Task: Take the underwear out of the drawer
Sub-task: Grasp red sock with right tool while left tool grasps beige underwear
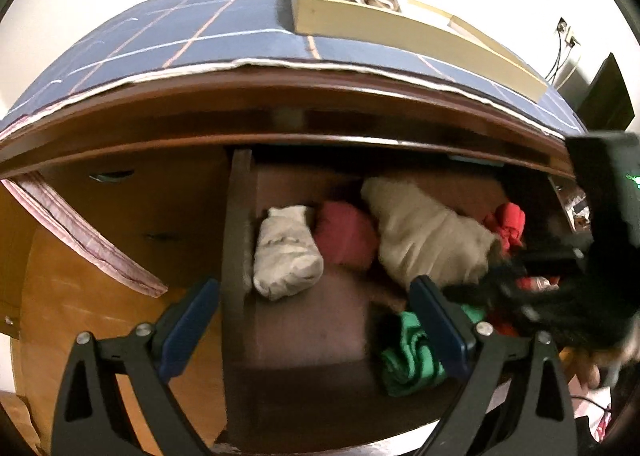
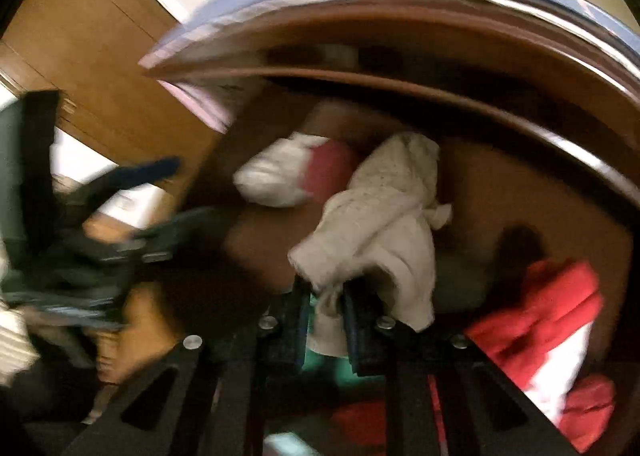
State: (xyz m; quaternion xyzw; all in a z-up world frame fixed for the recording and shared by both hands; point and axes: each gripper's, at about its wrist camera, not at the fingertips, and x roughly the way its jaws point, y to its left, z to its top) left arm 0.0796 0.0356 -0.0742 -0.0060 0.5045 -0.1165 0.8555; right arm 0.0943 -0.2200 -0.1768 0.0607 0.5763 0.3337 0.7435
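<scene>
The brown wooden drawer (image 1: 237, 216) stands pulled out and holds several bundled garments. A beige piece of underwear (image 2: 384, 224) lies crumpled in its middle, and my right gripper (image 2: 326, 308) is shut on its near edge; the cloth bunches between the blue pads. In the left wrist view the same beige underwear (image 1: 428, 232) meets the blurred right gripper (image 1: 500, 276). My left gripper (image 1: 316, 320) is open and holds nothing; it straddles the drawer's left wall, and in the right wrist view it shows blurred as the left gripper (image 2: 172, 196).
Also in the drawer are a white-grey bundle (image 1: 286, 252), a dark pink bundle (image 1: 346, 234), a green garment (image 1: 408, 356) and a red garment (image 2: 552, 308). On the dresser top lies a blue checked cloth (image 1: 180, 32) with a pale wooden tray (image 1: 360, 16) holding clothes.
</scene>
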